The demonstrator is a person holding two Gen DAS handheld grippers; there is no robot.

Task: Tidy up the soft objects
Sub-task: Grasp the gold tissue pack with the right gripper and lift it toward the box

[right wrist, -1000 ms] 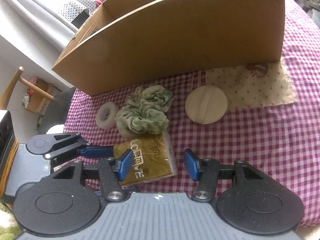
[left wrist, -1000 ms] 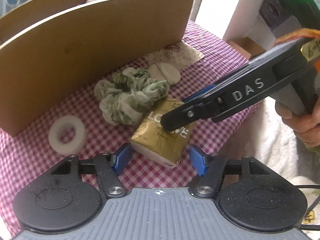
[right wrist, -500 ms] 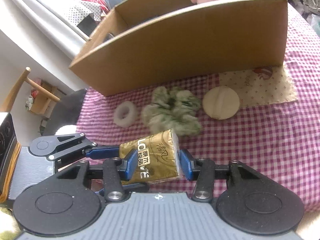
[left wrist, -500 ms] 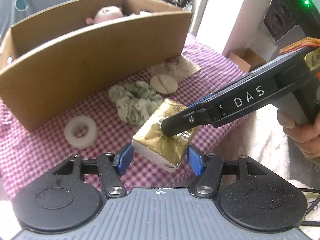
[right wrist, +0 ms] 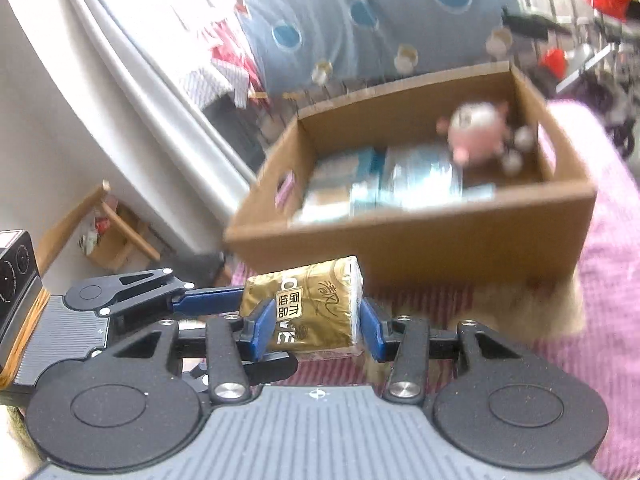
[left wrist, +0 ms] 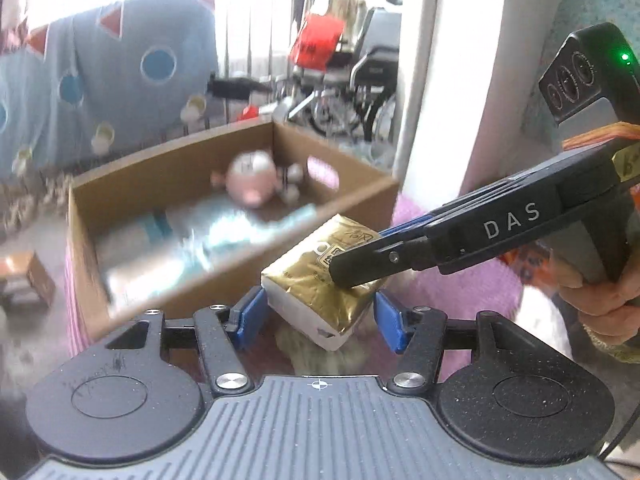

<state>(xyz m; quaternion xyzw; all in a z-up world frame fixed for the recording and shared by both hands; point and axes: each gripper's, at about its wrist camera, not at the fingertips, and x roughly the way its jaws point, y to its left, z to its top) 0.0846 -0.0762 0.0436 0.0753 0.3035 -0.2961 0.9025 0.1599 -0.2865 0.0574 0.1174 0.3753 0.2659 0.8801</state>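
Right gripper fingers clamp the gold tissue pack, lower centre, having just closed; left gripper fingers straddle it, contact unclear.

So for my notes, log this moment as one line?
right gripper: shut on gold tissue pack | left gripper: also gripping it | pack: airborne before brown cardboard box

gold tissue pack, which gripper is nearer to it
Right. The right gripper, whose jaws have just been closing, clamps the gold tissue pack; the left gripper straddles its white end, contact unclear.
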